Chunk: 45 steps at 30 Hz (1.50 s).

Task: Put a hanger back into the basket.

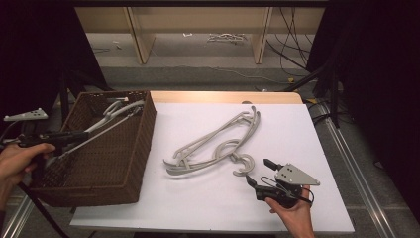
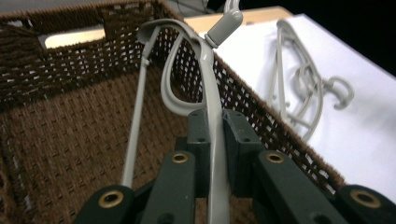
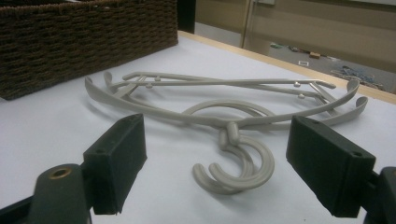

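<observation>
Left hand (image 1: 20, 158) at the near-left holds its tongs (image 1: 74, 136) level, jaws clamped tight. Right hand (image 1: 292, 210) (low, near edge) holds its tongs (image 1: 260, 171) with jaws spread wide, nothing between them.

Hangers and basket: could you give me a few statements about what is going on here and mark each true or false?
1. The left gripper is shut on a grey hanger over the wicker basket. True.
2. The right gripper is clamped on a hanger hook. False: its jaws stand open, with the hooks on the table ahead of them.
3. More grey hangers lie stacked on the white table. True.
4. The basket sits to the right of the stacked hangers in the high view. False: it sits to their left.
5. The basket is white plastic. False: it is dark brown wicker.
</observation>
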Each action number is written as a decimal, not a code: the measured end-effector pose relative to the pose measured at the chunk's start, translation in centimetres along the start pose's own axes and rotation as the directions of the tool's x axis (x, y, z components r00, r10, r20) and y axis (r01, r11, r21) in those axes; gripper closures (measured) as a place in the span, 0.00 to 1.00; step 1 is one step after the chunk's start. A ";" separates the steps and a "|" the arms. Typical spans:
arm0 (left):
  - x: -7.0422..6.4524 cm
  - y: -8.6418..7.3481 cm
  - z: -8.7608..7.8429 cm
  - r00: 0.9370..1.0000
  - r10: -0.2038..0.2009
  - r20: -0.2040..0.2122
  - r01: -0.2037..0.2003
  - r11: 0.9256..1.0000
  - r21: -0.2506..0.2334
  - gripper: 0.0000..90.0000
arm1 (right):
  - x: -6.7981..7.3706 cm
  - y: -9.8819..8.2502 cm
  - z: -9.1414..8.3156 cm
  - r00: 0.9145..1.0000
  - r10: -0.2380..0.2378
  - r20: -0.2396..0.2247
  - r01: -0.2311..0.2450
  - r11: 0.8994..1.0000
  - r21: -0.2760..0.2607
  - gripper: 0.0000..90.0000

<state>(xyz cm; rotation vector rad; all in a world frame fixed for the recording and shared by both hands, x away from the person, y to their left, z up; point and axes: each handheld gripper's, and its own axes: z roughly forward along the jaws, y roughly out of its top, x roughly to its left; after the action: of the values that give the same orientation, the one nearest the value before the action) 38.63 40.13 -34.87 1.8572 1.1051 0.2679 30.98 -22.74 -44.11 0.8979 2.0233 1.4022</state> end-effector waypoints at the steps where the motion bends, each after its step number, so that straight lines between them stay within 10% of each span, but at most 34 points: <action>1: 0.0 0.0 0.0 1.000 0.000 0.000 0.000 1.000 0.000 0.90 | 0.0 0.0 0.0 1.000 0.000 0.000 0.000 1.000 0.000 0.23; 16: 1.1 -0.7 2.8 0.998 0.048 -0.035 -0.043 0.988 0.147 0.90 | 0.0 0.0 -0.1 1.000 0.001 -0.006 -0.001 1.000 0.006 0.23; 22: 1.2 -1.5 3.4 0.987 0.131 -0.093 -0.100 0.953 0.285 0.89 | 0.2 0.0 0.0 1.000 0.015 -0.011 -0.015 1.000 0.009 0.23; 37: 0.9 -3.5 4.8 0.989 0.136 -0.056 -0.109 0.936 0.336 0.89 | 0.2 0.0 0.0 1.000 0.012 -0.010 -0.012 1.000 0.011 0.24; 38: 0.8 -3.4 4.9 0.984 0.169 -0.048 -0.140 0.919 0.368 0.89 | 0.2 0.0 -0.1 1.000 0.015 -0.017 -0.014 1.000 0.015 0.23; 42: 0.4 -3.4 5.2 0.987 0.158 -0.038 -0.135 0.927 0.351 0.85 | 0.0 0.0 -0.1 1.000 -0.007 -0.009 0.007 1.000 0.007 0.23; 44: 0.3 -3.1 5.1 0.983 0.178 -0.045 -0.149 0.919 0.366 0.85 | 0.1 0.0 -0.1 1.000 -0.003 -0.011 0.003 1.000 0.005 0.23; 45: 0.0 -3.1 5.1 0.984 0.170 -0.055 -0.141 0.928 0.345 0.84 | 0.2 0.0 -0.1 1.000 0.012 -0.015 -0.011 1.000 0.016 0.23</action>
<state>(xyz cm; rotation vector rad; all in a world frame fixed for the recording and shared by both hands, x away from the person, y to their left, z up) 39.87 37.57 -40.13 2.2658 1.1151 0.2600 30.80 -22.68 -44.04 0.9094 2.0459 1.4052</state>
